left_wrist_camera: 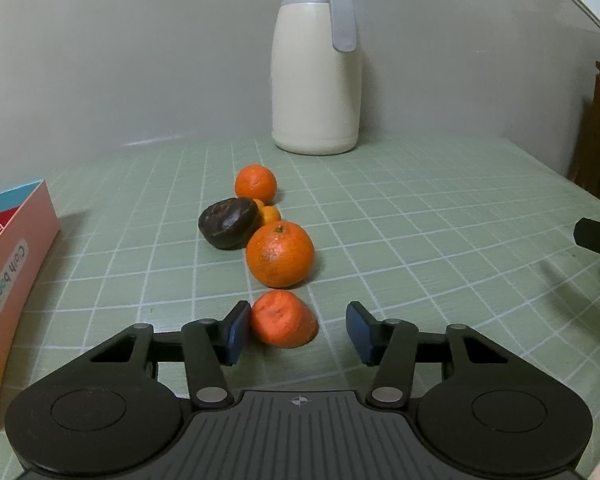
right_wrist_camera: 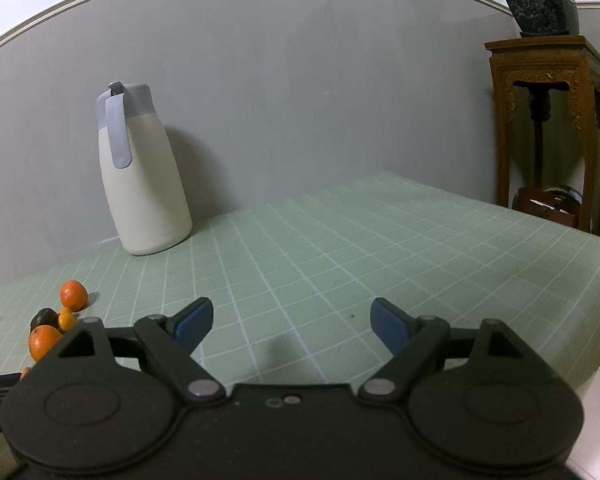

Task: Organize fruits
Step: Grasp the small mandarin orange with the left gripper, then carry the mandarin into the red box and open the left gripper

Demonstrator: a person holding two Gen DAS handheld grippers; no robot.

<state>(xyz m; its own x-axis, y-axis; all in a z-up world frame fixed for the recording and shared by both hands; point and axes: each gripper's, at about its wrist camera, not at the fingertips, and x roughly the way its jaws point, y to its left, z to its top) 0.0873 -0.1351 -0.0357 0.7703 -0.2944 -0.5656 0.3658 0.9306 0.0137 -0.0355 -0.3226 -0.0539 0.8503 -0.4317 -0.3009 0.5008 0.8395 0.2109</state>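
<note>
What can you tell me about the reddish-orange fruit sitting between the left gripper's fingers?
The reddish-orange fruit is redder than the oranges beyond it, lopsided and roughly cone-shaped, with a matte, dented, wrinkled skin. It rests on the green checked tablecloth, nearest in the fruit row, just before the large orange. The left gripper is open around it: the left pad touches or nearly touches it, the right stands clear.

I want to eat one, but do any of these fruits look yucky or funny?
Yes. The dark brown fruit beside the oranges looks wrinkled and dented. The reddish fruit between the left gripper fingers looks lopsided and creased. The big orange looks fine.
</note>
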